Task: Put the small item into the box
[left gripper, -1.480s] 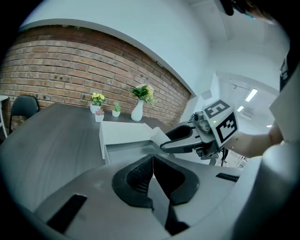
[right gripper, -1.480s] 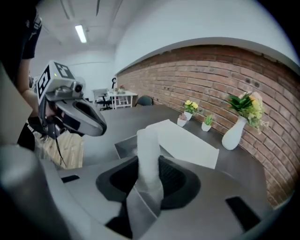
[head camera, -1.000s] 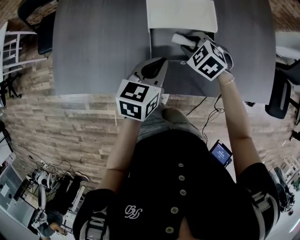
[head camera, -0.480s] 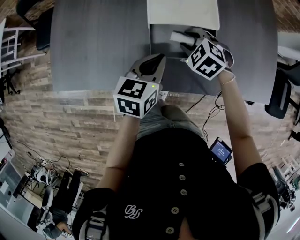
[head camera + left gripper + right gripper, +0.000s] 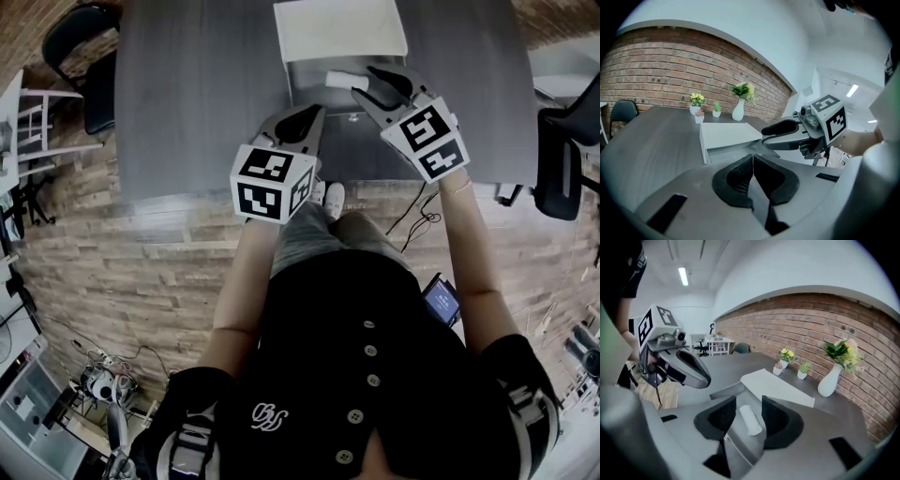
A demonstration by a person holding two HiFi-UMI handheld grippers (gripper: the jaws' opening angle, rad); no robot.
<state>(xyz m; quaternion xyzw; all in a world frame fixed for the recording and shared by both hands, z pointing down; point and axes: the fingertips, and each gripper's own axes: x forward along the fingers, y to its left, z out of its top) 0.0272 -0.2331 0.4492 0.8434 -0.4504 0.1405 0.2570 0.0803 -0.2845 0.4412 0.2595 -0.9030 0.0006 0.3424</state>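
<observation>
The small item, a white roll (image 5: 338, 77), lies inside the grey box (image 5: 305, 80), whose white lid (image 5: 339, 28) is folded back behind it. My right gripper (image 5: 372, 84) hovers at the box's right side, open. In the right gripper view the roll (image 5: 750, 420) lies between the spread fingers with a gap on each side, on the box floor (image 5: 740, 446). My left gripper (image 5: 302, 117) hangs at the box's near edge, shut on nothing. In the left gripper view its pads (image 5: 740, 176) meet, with the box lid (image 5: 726, 133) and the right gripper (image 5: 787, 136) ahead.
The box stands on a grey table (image 5: 197, 84), whose near edge is just below both grippers. Black chairs stand at the right (image 5: 558, 159) and upper left (image 5: 80, 37). A white vase (image 5: 828, 380) and small flower pots (image 5: 783, 366) line the table's far side by the brick wall.
My right gripper has opened and let go of the white roll, which now lies in the box. It has drawn back slightly. The left gripper stays shut and almost still.
</observation>
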